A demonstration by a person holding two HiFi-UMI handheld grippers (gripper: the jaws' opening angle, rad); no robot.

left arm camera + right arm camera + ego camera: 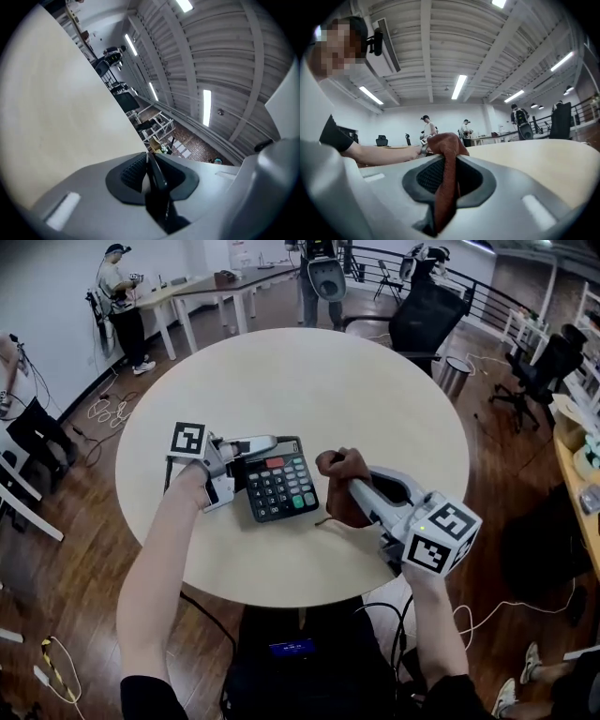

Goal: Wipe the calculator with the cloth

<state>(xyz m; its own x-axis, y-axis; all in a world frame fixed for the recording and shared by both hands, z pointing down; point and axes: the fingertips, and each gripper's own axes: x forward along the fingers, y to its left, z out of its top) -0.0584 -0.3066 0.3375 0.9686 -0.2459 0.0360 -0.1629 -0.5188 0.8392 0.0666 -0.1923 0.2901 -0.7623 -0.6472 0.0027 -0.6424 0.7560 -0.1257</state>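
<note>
Head view: the left gripper (265,443) is clamped on the far edge of the calculator (281,486), probably to steady it. The right gripper (352,484) is closed on the cloth (339,467), just right of the calculator. The table (375,381) offers open room beyond; its near edge is close.

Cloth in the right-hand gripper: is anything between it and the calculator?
Nothing visible does. The cloth, clamped in the right gripper, hangs just right of the calculator, only bare table between. The left gripper pinches the calculator's far left corner.
</note>
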